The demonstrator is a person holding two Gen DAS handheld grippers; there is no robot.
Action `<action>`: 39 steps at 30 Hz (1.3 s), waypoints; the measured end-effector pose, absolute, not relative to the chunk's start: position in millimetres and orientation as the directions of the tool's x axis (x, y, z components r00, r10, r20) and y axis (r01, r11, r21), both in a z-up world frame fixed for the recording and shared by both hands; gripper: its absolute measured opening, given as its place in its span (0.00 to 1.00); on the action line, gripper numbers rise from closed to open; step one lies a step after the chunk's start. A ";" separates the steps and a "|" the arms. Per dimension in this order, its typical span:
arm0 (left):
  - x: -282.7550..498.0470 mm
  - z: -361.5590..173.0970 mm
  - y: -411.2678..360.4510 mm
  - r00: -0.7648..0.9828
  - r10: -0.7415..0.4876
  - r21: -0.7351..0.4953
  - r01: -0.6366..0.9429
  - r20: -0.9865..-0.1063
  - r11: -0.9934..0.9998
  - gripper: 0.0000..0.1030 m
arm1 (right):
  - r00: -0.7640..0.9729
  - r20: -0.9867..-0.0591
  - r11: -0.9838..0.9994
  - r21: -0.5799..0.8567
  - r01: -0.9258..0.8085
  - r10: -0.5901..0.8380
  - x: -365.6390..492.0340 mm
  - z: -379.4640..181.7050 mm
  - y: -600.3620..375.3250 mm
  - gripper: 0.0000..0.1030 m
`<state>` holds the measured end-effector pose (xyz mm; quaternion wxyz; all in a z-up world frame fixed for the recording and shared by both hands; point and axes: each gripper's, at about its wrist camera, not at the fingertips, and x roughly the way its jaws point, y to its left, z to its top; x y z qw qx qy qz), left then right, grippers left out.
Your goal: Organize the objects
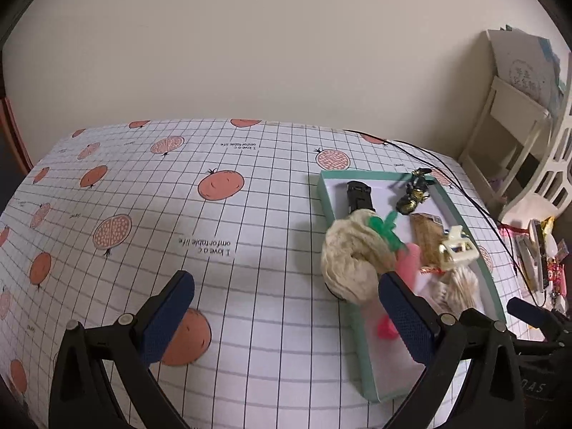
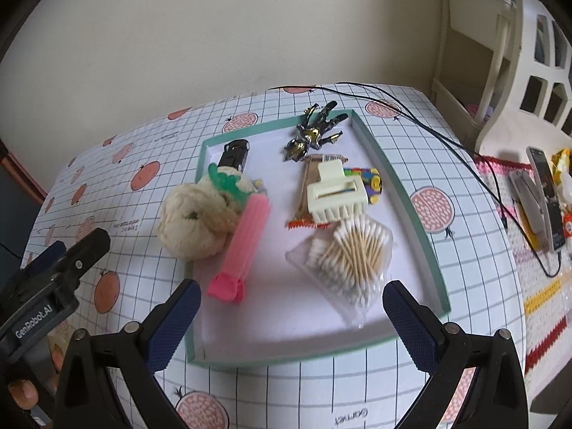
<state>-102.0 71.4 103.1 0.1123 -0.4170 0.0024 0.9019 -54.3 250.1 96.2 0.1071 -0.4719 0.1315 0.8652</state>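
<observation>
Off to the side — background clutter

A white latticed plastic rack (image 2: 543,82) stands against the cream wall (image 2: 178,35); thin black cables (image 2: 447,139) trail over the pomegranate-print grid tablecloth (image 1: 178,214) — beside it, a crocheted striped mat (image 2: 536,286).

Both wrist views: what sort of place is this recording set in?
Probably a home room, not a lab. A table wears a pomegranate-print tablecloth, a white shelf rack stands by the plain wall, and a shallow green-rimmed box holds household bits like cotton swabs.

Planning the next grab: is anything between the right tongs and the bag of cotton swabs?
Nothing visible. The right tongs stand open just short of the bag of cotton swabs; only bare floor of the tray lies between.
</observation>
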 end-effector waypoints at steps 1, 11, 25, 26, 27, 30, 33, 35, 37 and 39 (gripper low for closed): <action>-97.6 104.1 70.5 -0.629 0.197 -0.087 -0.201 -0.752 -0.976 1.00 | -0.533 -0.844 -0.942 0.128 -0.311 0.061 -50.2 96.3 248.6 1.00; -62.3 97.9 55.5 -0.601 0.181 -0.110 -0.153 -0.778 -0.982 1.00 | -0.531 -0.845 -0.935 0.135 -0.327 0.064 -14.5 91.2 236.9 1.00; -21.7 71.7 41.7 -0.539 0.178 -0.134 -0.120 -0.823 -0.984 1.00 | -0.539 -0.838 -0.937 0.116 -0.330 0.087 21.7 80.7 223.5 1.00; -19.5 69.4 40.9 -0.537 0.175 -0.129 -0.122 -0.825 -0.984 1.00 | -0.541 -0.836 -0.939 0.110 -0.327 0.090 23.9 78.9 221.8 1.00; -16.3 65.9 41.0 -0.533 0.170 -0.121 -0.125 -0.829 -0.985 1.00 | -0.542 -0.835 -0.939 0.108 -0.326 0.092 25.1 77.7 221.3 1.00; -8.8 59.0 41.0 -0.526 0.164 -0.111 -0.131 -0.834 -0.985 1.00 | -0.539 -0.837 -0.941 0.100 -0.324 0.097 29.6 71.6 219.7 1.00; -2.2 53.9 40.1 -0.534 0.152 -0.095 -0.133 -0.832 -0.987 1.00 | -0.537 -0.837 -0.939 0.094 -0.330 0.105 34.7 64.5 219.7 1.00; 1.6 48.5 38.9 -0.541 0.144 -0.086 -0.133 -0.829 -0.987 1.00 | -0.536 -0.835 -0.942 0.071 -0.329 0.125 36.8 59.0 218.7 1.00; 2.2 43.0 36.5 -0.537 0.137 -0.074 -0.137 -0.832 -0.988 1.00 | -0.538 -0.832 -0.945 0.052 -0.323 0.138 38.2 54.4 217.4 1.00; 1.0 36.8 35.8 -0.524 0.130 -0.068 -0.135 -0.842 -0.988 1.00 | -0.531 -0.834 -0.950 0.029 -0.311 0.149 39.6 46.7 213.9 1.00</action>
